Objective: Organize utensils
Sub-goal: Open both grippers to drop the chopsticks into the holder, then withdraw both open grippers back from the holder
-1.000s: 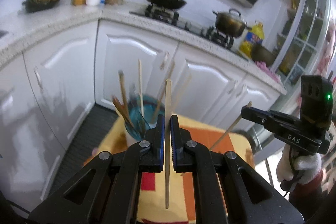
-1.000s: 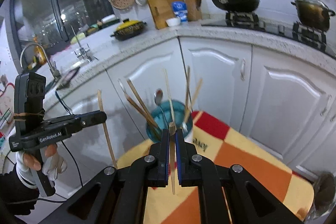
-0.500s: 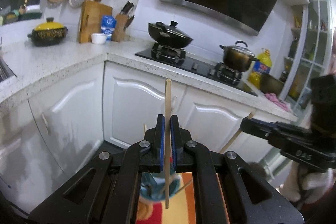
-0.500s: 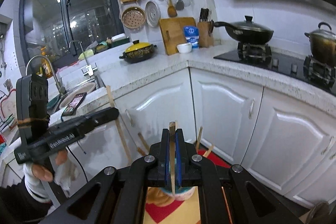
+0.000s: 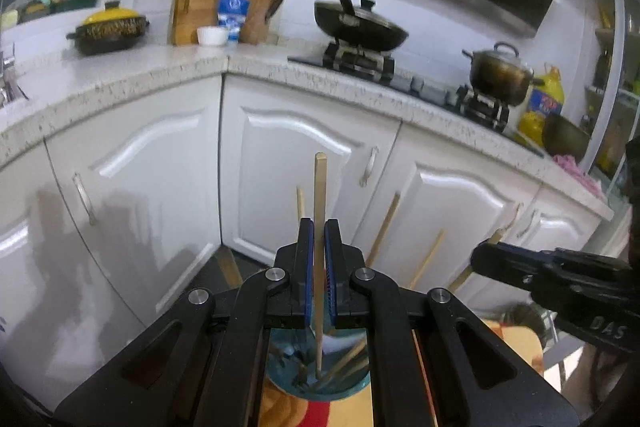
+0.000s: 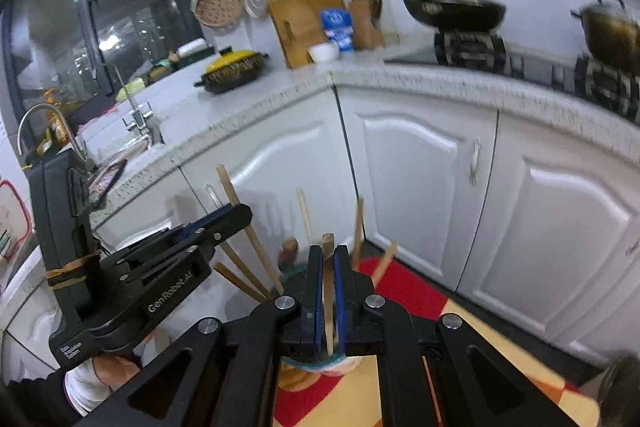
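Note:
My left gripper [image 5: 319,229] is shut on an upright wooden chopstick [image 5: 320,187]; the stick's lower tip hangs in the mouth of the blue-green cup [image 5: 288,375] right below the fingers. Several chopsticks [image 5: 384,227] lean in that cup. My right gripper [image 6: 328,255] is shut on a second chopstick [image 6: 328,241], just above the same cup [image 6: 320,363], which its fingers mostly hide. A spoon [image 6: 290,251] stands in the cup too. Each view shows the other gripper: the right gripper [image 5: 480,255] at the right edge, the left gripper [image 6: 245,213] at the left with its chopstick [image 6: 228,183].
The cup stands on a table with a red, orange and yellow cloth [image 6: 496,359]. White cabinets [image 5: 280,163] close behind it carry a speckled counter [image 5: 160,75] with a wok [image 5: 360,23], a pot [image 5: 500,79] and a yellow-lidded casserole [image 5: 108,29]. A gloved hand [image 6: 100,375] holds the left gripper.
Both grippers have moved in over the cup, which now lies directly under their fingers. The left chopstick's tip has come down into the cup's mouth. Both grips are unchanged.

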Demonstrator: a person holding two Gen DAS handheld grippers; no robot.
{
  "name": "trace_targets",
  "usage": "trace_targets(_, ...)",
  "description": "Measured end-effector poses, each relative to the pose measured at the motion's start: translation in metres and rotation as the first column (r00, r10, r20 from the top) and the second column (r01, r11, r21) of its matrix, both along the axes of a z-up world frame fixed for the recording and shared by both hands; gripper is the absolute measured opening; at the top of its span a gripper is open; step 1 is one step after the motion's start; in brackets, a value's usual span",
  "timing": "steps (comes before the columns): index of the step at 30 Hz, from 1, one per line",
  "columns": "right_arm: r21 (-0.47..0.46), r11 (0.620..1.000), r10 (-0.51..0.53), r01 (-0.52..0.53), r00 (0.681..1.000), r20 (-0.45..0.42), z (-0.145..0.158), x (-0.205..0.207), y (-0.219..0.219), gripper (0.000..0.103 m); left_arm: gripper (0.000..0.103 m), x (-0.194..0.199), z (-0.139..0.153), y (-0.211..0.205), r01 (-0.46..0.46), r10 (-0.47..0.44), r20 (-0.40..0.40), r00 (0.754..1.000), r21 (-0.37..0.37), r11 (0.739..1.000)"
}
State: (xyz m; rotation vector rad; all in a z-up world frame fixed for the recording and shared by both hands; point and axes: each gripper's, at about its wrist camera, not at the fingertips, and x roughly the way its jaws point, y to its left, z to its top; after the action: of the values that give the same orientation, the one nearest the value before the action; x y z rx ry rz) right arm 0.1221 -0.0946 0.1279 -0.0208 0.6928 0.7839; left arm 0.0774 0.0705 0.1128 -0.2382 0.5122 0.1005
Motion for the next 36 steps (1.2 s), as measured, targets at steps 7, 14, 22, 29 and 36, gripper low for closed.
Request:
trace_targets(7,-0.018,0.999,-0.034,0.033,0.995,-0.093,-0.034,0.012,-0.007,0.005,0.004,0.003,-0.020,-0.005,0.030,-0.031,-0.078,0.996,-0.013,0.999)
trace_targets(14,0.017,0.998,-0.056,0.058,0.990,-0.132,-0.039,0.004,-0.027,0.028,0.040,-0.009,-0.020,-0.004,0.029,-0.031,-0.079,0.996,-0.033,0.999)
trace_targets(22,0.014,0.998,-0.055,0.058,0.987,-0.150,-0.053,-0.015,-0.035,0.029,0.043,-0.039,-0.011,-0.006,0.015,-0.016,-0.055,0.998,-0.018,1.000)
trace_targets(29,-0.016,0.997,-0.081,0.080,0.991,-0.108,-0.063,-0.037,-0.032,0.037,0.049,-0.066,-0.007,-0.018,0.005,-0.004,-0.045,0.999,0.028,1.000)
trace_targets(36,-0.040,0.994,-0.104,0.102,0.993,-0.060,-0.064,-0.052,-0.026,0.041,0.052,-0.084,-0.012,-0.032,0.008,-0.004,-0.051,0.999,0.082,0.997)
